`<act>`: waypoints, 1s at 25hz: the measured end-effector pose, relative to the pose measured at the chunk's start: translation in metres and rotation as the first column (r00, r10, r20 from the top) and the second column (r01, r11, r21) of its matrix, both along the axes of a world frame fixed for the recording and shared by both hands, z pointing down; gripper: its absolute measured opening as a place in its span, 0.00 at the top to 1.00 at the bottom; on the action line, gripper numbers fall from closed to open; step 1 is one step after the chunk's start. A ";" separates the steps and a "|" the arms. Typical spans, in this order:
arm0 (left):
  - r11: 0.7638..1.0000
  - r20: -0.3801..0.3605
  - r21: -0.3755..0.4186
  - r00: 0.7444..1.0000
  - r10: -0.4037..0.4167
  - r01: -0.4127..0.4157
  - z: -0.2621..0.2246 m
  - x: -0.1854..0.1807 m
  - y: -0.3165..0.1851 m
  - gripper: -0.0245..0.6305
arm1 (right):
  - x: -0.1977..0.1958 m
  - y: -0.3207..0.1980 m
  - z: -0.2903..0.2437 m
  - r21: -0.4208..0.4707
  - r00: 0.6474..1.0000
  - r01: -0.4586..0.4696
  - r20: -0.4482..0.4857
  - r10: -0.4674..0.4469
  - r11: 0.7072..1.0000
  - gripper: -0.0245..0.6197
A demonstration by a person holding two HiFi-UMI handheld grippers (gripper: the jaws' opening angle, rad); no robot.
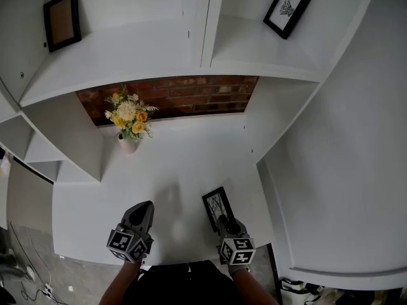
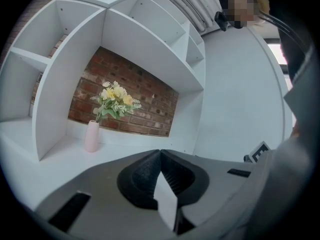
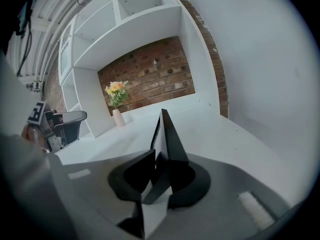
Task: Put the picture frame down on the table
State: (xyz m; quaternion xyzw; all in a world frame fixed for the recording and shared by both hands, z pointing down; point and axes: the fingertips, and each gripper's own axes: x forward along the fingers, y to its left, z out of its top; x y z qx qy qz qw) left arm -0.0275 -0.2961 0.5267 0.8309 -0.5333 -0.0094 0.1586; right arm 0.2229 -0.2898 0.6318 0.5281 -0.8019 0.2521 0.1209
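A small black picture frame (image 1: 217, 206) with a white print is near the front of the white table (image 1: 178, 164). My right gripper (image 1: 224, 221) is shut on its near edge. In the right gripper view the frame (image 3: 167, 134) stands edge-on between the jaws, its back stand spread to the right. I cannot tell whether its bottom touches the table. My left gripper (image 1: 144, 208) hovers over the table to the frame's left, and in its own view the left gripper (image 2: 160, 153) is shut with nothing in it.
A pink vase of yellow flowers (image 1: 129, 122) stands at the back left in front of a brick wall (image 1: 184, 94). White shelves above hold two more frames (image 1: 62, 20) (image 1: 287, 9). A white side panel (image 1: 299, 132) bounds the table on the right.
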 end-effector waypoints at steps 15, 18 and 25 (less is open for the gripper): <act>0.999 0.010 -0.016 1.000 -0.028 0.028 0.002 -0.003 -0.001 0.96 | 0.014 -0.013 0.016 -0.065 0.999 -0.034 0.008 0.034 0.997 0.71; 1.000 0.012 -0.016 1.000 -0.024 0.025 0.001 -0.003 -0.003 0.96 | 0.018 -0.014 0.020 -0.085 0.999 -0.047 0.011 0.048 0.995 0.68; 1.000 0.017 -0.016 1.000 -0.020 0.020 0.002 -0.005 -0.005 0.96 | 0.019 -0.014 0.029 -0.132 0.998 -0.062 0.002 0.063 0.989 0.60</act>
